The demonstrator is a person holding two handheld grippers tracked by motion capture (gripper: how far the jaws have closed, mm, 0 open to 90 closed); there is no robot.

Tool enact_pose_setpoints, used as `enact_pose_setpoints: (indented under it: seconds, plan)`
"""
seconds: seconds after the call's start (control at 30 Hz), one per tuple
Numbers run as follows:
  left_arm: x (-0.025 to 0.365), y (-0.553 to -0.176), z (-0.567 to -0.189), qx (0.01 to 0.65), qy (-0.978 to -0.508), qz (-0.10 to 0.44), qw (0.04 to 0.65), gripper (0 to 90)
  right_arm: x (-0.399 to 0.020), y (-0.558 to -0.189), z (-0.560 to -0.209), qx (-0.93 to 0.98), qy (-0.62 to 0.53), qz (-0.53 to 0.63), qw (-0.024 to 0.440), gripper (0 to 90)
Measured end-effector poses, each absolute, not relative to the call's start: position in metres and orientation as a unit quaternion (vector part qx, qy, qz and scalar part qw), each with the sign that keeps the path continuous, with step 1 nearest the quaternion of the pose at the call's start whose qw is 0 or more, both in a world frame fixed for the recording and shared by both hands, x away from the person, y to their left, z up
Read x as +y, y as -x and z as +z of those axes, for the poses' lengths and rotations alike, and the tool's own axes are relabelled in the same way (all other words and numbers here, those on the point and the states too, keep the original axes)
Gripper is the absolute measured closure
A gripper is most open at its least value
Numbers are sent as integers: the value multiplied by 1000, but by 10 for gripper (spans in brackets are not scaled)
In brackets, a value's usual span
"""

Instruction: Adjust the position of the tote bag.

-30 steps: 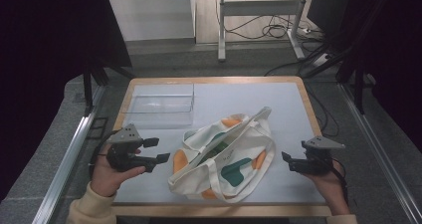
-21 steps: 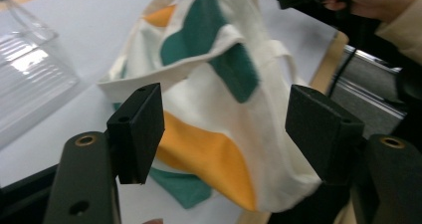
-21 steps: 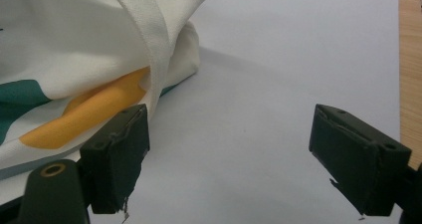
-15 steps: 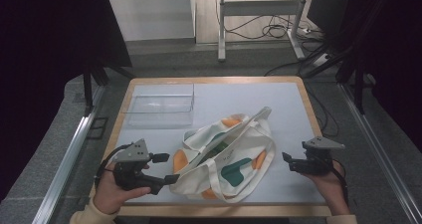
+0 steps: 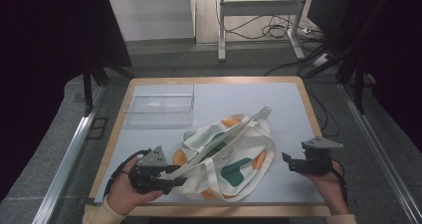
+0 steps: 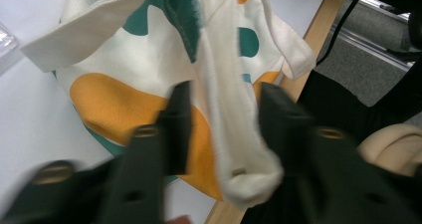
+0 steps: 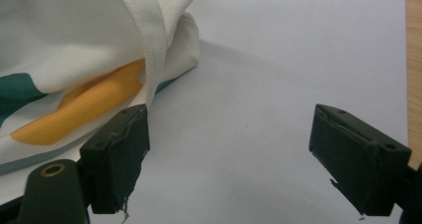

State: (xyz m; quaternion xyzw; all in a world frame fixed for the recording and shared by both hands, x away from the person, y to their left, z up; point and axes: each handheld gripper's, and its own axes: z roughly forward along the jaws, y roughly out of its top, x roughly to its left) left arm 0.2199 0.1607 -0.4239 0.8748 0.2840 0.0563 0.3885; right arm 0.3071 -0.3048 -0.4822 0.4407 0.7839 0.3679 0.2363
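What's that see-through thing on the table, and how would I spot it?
Start at the wooden-rimmed table. In its far left corner sits a clear box, open-topped and rectangular. Unlike the bag nearer the person, it is rigid, colourless and see-through.

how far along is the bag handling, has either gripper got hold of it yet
Early stage. Done: the left gripper has reached the tote bag. In hand: its jaws have just been closing around a cream strap, not visibly clamped. Left: the right gripper is open beside the bag, gripping nothing.

Cream cloth bag [image 5: 226,159] with orange and green blobs; clear box [image 5: 160,105]; pale, perhaps lilac-tinted table [image 5: 278,97], wooden edge.
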Motion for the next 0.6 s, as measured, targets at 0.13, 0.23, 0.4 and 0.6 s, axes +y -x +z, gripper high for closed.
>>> enact_pose_setpoints:
  seconds: [0.13, 0.23, 0.4, 0.6]
  plan:
    - [161, -223, -427, 289, -875, 44, 387, 758, -303, -308, -482, 784, -440, 368, 237, 162]
    - [162, -225, -429, 291, -876, 40, 383, 796, -301, -308, -484, 788, -437, 365, 235, 161]
    - [165, -228, -431, 300, -871, 35, 388, 805, -301, -308, -482, 789, -434, 366, 235, 161]
    - [169, -233, -434, 309, -868, 30, 387, 811, -302, -309, -478, 792, -425, 370, 235, 176]
